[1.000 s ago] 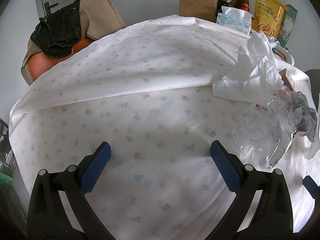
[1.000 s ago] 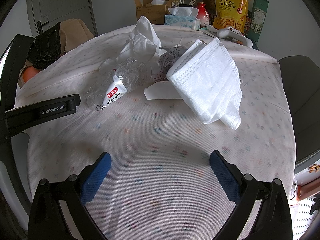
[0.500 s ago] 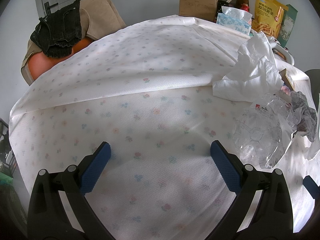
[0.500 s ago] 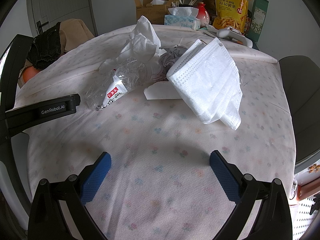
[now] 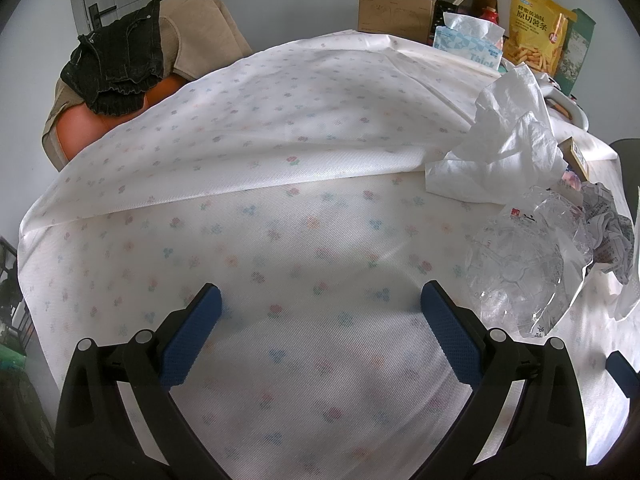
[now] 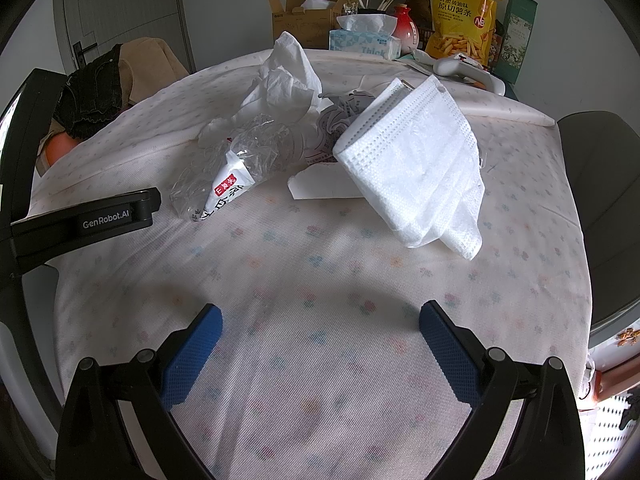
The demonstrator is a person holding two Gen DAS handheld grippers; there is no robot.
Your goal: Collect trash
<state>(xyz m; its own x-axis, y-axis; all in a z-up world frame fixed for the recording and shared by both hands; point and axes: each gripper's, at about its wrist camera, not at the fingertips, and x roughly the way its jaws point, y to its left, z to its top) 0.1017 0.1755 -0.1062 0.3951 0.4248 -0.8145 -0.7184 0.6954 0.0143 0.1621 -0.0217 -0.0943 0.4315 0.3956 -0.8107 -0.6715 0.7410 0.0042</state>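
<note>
Nothing had shifted over the last second: both tools hung where they had been, and the litter lay exactly as before, so the collecting had not yet begun in earnest.

The left gripper (image 5: 320,334) hovered low over bare cloth with its jaws spread wide and nothing between them; the right gripper (image 6: 320,346) did the same, jaws wide apart and empty.

The trash sat in one loose heap toward the far middle of the tabletop (image 6: 304,288), which wore a thin, woven-looking cloth printed with faint little flowers. On the right lay a white face mask (image 6: 420,168), pleated and soft, propped up and drooping toward the near edge. To its left was a crackly clear plastic wrapper (image 6: 240,164) with a red-and-white label inside, touching a tall crumpled white plastic bag (image 6: 284,84) behind it. Between bag and mask showed a ball of crumpled printed paper (image 6: 340,120).

Everything there looked light and limp, likely to deform when pinched. The mask seemed nearest to the right gripper, the wrapper to the left one.
</note>
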